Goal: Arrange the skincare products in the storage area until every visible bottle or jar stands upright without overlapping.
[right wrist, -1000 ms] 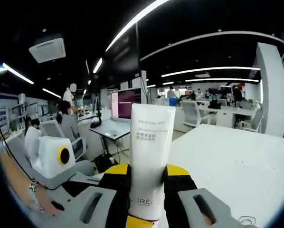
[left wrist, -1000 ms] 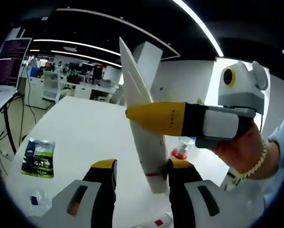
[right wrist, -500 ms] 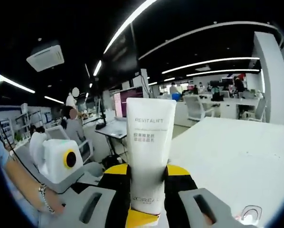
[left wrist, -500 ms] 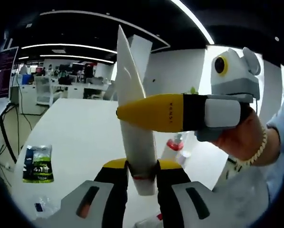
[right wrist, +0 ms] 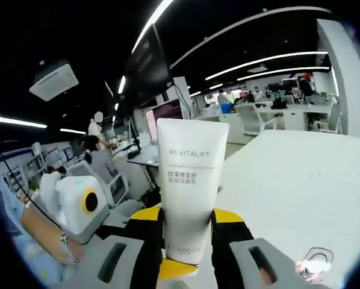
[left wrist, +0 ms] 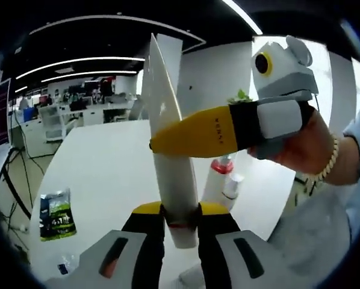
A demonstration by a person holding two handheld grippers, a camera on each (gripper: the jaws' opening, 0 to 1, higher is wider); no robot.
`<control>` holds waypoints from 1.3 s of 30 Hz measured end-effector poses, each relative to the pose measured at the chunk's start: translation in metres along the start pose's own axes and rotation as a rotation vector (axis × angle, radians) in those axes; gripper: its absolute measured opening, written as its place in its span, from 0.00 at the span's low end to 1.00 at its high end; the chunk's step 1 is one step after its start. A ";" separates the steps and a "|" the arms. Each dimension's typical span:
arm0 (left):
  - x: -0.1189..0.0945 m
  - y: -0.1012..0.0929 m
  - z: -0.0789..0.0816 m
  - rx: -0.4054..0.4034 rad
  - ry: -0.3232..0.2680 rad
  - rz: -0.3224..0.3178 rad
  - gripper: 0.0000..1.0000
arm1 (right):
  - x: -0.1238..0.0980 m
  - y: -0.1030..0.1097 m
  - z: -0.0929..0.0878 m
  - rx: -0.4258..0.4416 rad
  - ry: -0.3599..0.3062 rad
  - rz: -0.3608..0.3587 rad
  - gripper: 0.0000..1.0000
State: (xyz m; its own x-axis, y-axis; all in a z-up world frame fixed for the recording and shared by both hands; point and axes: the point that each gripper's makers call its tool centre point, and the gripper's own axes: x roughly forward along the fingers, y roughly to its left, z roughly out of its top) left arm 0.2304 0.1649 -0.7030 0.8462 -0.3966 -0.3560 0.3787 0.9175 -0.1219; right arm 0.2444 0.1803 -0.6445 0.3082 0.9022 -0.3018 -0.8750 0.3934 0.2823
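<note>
Tube (left wrist: 168, 150) of white cream, marked REVITALIFT, is up in the air above the white table (left wrist: 102, 162), squeezed by both tongs at once. Left gripper (left wrist: 179, 212) is clamped on the tube low down, near the thin red band by the cap end. Right gripper (left wrist: 192, 135) comes in from the side w/ its yellow jaws pinching the tube across the middle, higher up than the left one. In the right gripper view its own jaws (right wrist: 186, 223) hug the tube's lower part, flat sealed end pointing up. Other things sit on the table below the tube: a white bottle w/ a red band (left wrist: 215, 180) and a smaller bottle (left wrist: 231, 185) just beside it, and a green packet (left wrist: 56, 214) well apart from the tube, off to the side. A hand w/ a bead bracelet (left wrist: 306, 147) holds the right tool. My guess: the step is a hand-over or turning the tube so it can stand on its cap. To do it well, let go w/ one tong only when the other has a firm hold, keep the tube straight, then set it down cap-first on a bare bit of table, apart from the two bottles so nothing bumps or tips.
</note>
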 end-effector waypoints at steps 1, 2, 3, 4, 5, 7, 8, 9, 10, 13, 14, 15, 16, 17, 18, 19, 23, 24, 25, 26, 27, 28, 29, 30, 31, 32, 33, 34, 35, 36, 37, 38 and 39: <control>0.000 -0.001 0.000 -0.004 0.001 -0.004 0.15 | -0.001 0.000 0.000 0.000 0.002 0.005 0.27; 0.000 -0.001 0.000 -0.004 0.002 -0.006 0.15 | -0.001 0.001 0.000 0.002 0.006 0.010 0.27; 0.000 -0.002 0.000 -0.002 0.002 -0.007 0.15 | -0.002 0.001 0.000 -0.002 0.008 0.014 0.27; 0.000 -0.002 0.000 -0.004 0.001 -0.008 0.15 | -0.002 0.002 0.001 -0.015 0.011 0.019 0.27; -0.001 -0.003 0.001 -0.005 0.001 -0.009 0.15 | -0.003 0.003 0.001 -0.031 0.014 0.023 0.27; -0.001 -0.004 0.002 -0.012 -0.004 -0.017 0.15 | -0.003 0.004 0.004 -0.087 0.017 0.025 0.28; -0.002 -0.004 0.003 -0.018 -0.006 -0.024 0.15 | -0.003 0.005 0.005 -0.100 0.020 0.028 0.28; -0.002 -0.005 0.004 -0.036 -0.013 -0.037 0.15 | -0.003 0.003 0.008 -0.111 0.019 0.035 0.29; -0.003 -0.005 0.005 -0.043 -0.018 -0.038 0.15 | -0.004 0.003 0.009 -0.111 0.016 0.039 0.29; -0.003 -0.007 0.006 -0.056 -0.025 -0.052 0.15 | -0.006 0.004 0.020 -0.090 -0.009 0.071 0.29; -0.003 -0.008 0.006 -0.054 -0.024 -0.055 0.15 | -0.007 0.004 0.023 -0.087 -0.020 0.076 0.29; -0.003 -0.009 0.006 -0.056 -0.023 -0.060 0.15 | -0.008 0.003 0.026 -0.093 -0.021 0.080 0.30; -0.003 -0.010 0.006 -0.060 -0.023 -0.065 0.15 | -0.008 0.002 0.028 -0.107 -0.019 0.084 0.30; -0.003 -0.010 0.006 -0.061 -0.023 -0.069 0.15 | -0.009 0.002 0.028 -0.136 -0.009 0.090 0.31; -0.003 -0.012 0.006 -0.064 -0.021 -0.075 0.15 | -0.010 0.002 0.030 -0.183 0.003 0.099 0.31; -0.003 -0.012 0.006 -0.062 -0.020 -0.079 0.15 | -0.010 0.003 0.031 -0.207 0.007 0.109 0.31; -0.003 -0.016 0.006 -0.066 -0.023 -0.099 0.15 | -0.015 0.004 0.041 -0.290 0.036 0.169 0.33; -0.003 -0.017 0.006 -0.067 -0.023 -0.108 0.15 | -0.017 0.004 0.044 -0.318 0.054 0.191 0.33; -0.003 -0.018 0.006 -0.069 -0.024 -0.115 0.15 | -0.018 0.004 0.045 -0.347 0.067 0.205 0.33; -0.003 -0.019 0.006 -0.070 -0.025 -0.121 0.15 | -0.021 0.004 0.047 -0.393 0.086 0.225 0.34; -0.003 -0.020 0.007 -0.067 -0.026 -0.128 0.14 | -0.021 0.003 0.050 -0.422 0.090 0.230 0.35; -0.003 -0.021 0.007 -0.066 -0.028 -0.132 0.14 | -0.022 0.004 0.051 -0.455 0.100 0.247 0.35; -0.003 -0.022 0.008 -0.066 -0.029 -0.140 0.14 | -0.023 0.005 0.053 -0.514 0.107 0.272 0.36; -0.003 -0.023 0.008 -0.064 -0.029 -0.144 0.14 | -0.023 0.003 0.056 -0.536 0.101 0.268 0.38; -0.003 -0.024 0.008 -0.063 -0.026 -0.151 0.14 | -0.023 0.002 0.060 -0.576 0.109 0.282 0.40; -0.003 -0.026 0.008 -0.060 -0.026 -0.160 0.14 | -0.023 0.002 0.063 -0.597 0.108 0.293 0.41; -0.003 -0.028 0.009 -0.059 -0.033 -0.173 0.14 | -0.024 0.004 0.064 -0.618 0.117 0.324 0.41; -0.003 -0.030 0.010 -0.063 -0.036 -0.187 0.14 | -0.025 0.010 0.069 -0.658 0.102 0.387 0.40; -0.003 -0.035 0.009 -0.034 -0.027 -0.203 0.14 | -0.027 0.012 0.073 -0.688 0.105 0.422 0.40; -0.003 -0.038 0.007 -0.013 -0.016 -0.211 0.14 | -0.029 0.012 0.074 -0.703 0.131 0.452 0.40; -0.002 -0.041 0.006 0.005 -0.008 -0.221 0.14 | -0.033 0.016 0.074 -0.715 0.171 0.518 0.39; -0.002 -0.045 0.005 0.024 -0.004 -0.235 0.14 | -0.036 0.019 0.072 -0.715 0.208 0.567 0.38; -0.002 -0.050 0.004 0.035 0.001 -0.248 0.14 | -0.041 0.024 0.069 -0.716 0.243 0.631 0.37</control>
State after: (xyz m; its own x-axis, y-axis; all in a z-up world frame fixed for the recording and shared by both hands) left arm 0.2118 0.1196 -0.6922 0.7258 -0.6090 -0.3199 0.5872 0.7907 -0.1732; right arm 0.2366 0.1644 -0.5629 -0.3079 0.8172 -0.4872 -0.8967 -0.4204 -0.1384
